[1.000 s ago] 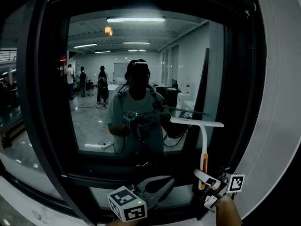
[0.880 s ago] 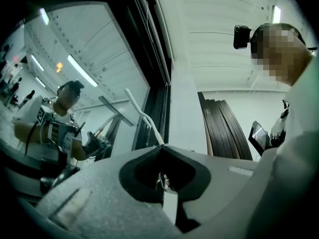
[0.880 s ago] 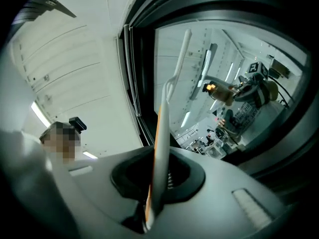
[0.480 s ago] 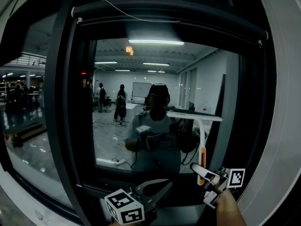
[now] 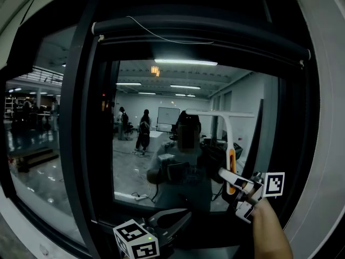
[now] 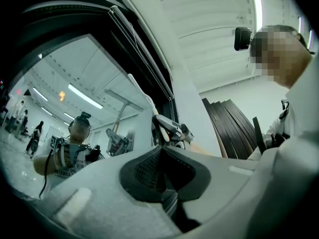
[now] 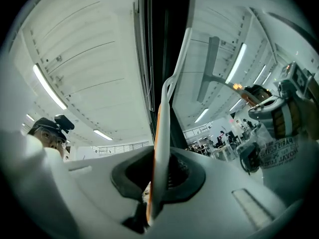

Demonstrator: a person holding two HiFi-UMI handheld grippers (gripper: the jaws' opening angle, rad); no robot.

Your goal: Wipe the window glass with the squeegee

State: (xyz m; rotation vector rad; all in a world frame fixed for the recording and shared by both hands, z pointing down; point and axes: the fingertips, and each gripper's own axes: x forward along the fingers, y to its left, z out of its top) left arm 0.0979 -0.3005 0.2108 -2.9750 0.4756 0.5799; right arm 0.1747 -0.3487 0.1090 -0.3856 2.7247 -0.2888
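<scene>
A white T-shaped squeegee (image 5: 230, 139) with an orange grip stands upright against the window glass (image 5: 140, 161), its blade level near the upper right of the pane. My right gripper (image 5: 235, 183) is shut on the squeegee's handle (image 7: 160, 148), which runs up between its jaws in the right gripper view. My left gripper (image 5: 171, 216) hangs low in front of the sill, jaws shut with nothing in them (image 6: 160, 156). From the left gripper view, the squeegee (image 6: 142, 94) and the right gripper (image 6: 170, 128) show beside the pane. The glass mirrors me and the room.
A dark window frame (image 5: 81, 123) surrounds the pane, with a rolled blind tube (image 5: 199, 34) and a thin cord across the top. A white wall (image 5: 326, 123) rises close on the right. Dark panels (image 6: 234, 128) lean against a wall behind.
The right gripper has carried the squeegee up the glass, from low on the pane to near its upper right. My head has tilted up. The left gripper stays low.
</scene>
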